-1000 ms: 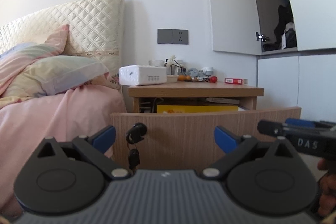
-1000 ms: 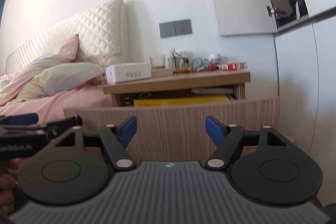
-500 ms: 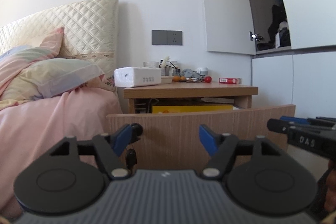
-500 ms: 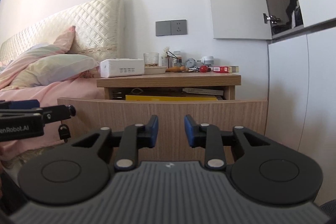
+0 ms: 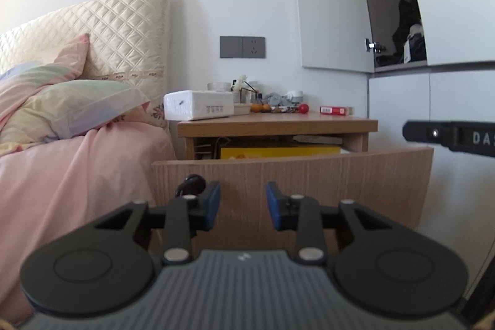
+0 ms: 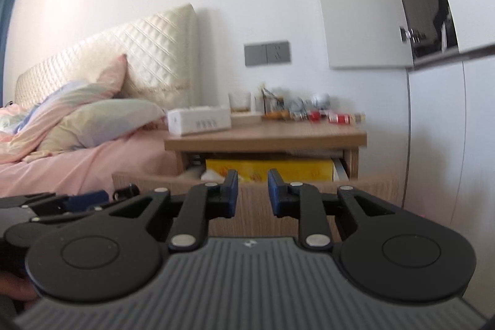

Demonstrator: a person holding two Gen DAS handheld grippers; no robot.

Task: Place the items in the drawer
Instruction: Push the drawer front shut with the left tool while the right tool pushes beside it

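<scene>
The wooden nightstand (image 5: 278, 124) has its drawer (image 5: 309, 175) pulled out, with a yellow box (image 5: 278, 151) inside; both also show in the right wrist view, the drawer front (image 6: 365, 190) and the box (image 6: 269, 167). On top lie a white tissue box (image 5: 198, 109), a red box (image 5: 335, 110), a red ball (image 5: 303, 108) and small clutter. My left gripper (image 5: 243, 204) is in front of the drawer, narrowly open and empty. My right gripper (image 6: 252, 190) is narrowly open and empty, a little higher than the drawer front.
A bed with pink cover (image 5: 77, 169) and pillows (image 5: 77, 110) is on the left. White cabinets (image 5: 433, 113) stand on the right, an upper door ajar. A key (image 5: 190, 186) hangs in the drawer lock. The other gripper shows at the frame edges (image 5: 448, 136), (image 6: 62, 203).
Both grippers have narrowed from wide open to a small gap. The right gripper has risen, so more of the drawer's inside shows. The left view has shifted slightly.
</scene>
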